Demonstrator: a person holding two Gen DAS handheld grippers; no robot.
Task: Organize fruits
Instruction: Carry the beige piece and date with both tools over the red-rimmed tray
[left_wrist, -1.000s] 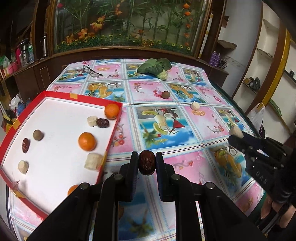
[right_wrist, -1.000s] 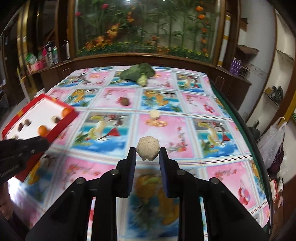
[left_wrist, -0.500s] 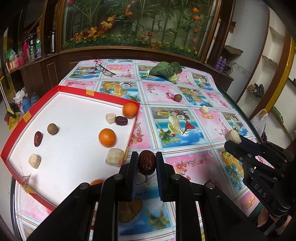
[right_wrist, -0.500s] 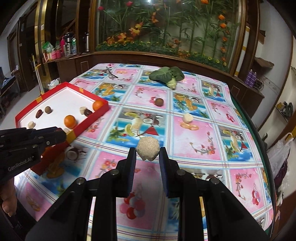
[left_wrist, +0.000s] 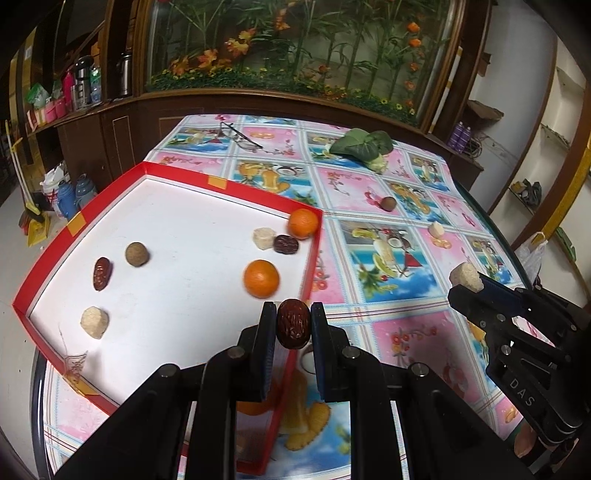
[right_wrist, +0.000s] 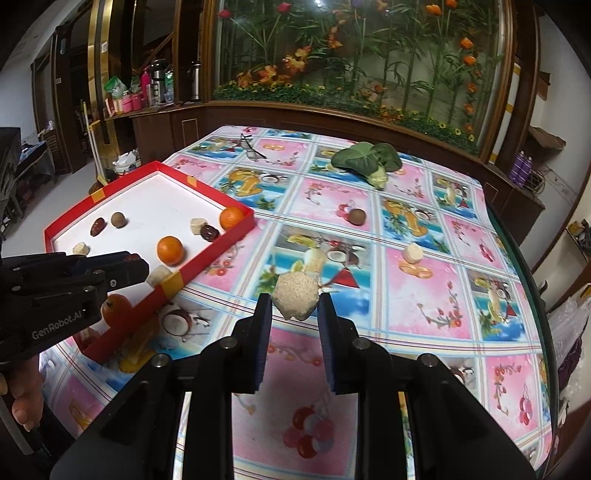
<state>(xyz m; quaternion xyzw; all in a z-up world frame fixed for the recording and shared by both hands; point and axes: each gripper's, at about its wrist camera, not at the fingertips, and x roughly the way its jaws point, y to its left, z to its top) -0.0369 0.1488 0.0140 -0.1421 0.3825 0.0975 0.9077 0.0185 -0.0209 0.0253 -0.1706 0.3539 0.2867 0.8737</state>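
My left gripper (left_wrist: 293, 325) is shut on a dark red date (left_wrist: 293, 323), hovering over the near right rim of the red tray (left_wrist: 229, 184). On the tray's white floor lie two oranges (left_wrist: 261, 278), two more dates (left_wrist: 101, 273), a brown round fruit (left_wrist: 137, 253) and pale cubes (left_wrist: 95, 321). My right gripper (right_wrist: 295, 301) is shut on a pale crumbly cube (right_wrist: 295, 298) above the patterned tablecloth, to the right of the tray (right_wrist: 207, 194). It also shows in the left wrist view, the right gripper (left_wrist: 466, 284) with its cube. A brown fruit (right_wrist: 357, 216) and a pale cube (right_wrist: 412, 253) lie loose on the cloth.
A leafy green vegetable (right_wrist: 369, 159) and a pair of glasses (right_wrist: 251, 147) lie at the far end of the table. A dark wooden cabinet with a plant display runs behind. The table's right edge (right_wrist: 532, 280) drops off to bags on the floor.
Both grippers have shifted leftward toward the tray, each keeping its item. The date now hangs over the tray's right rim, and the tray looks larger and closer in both views.
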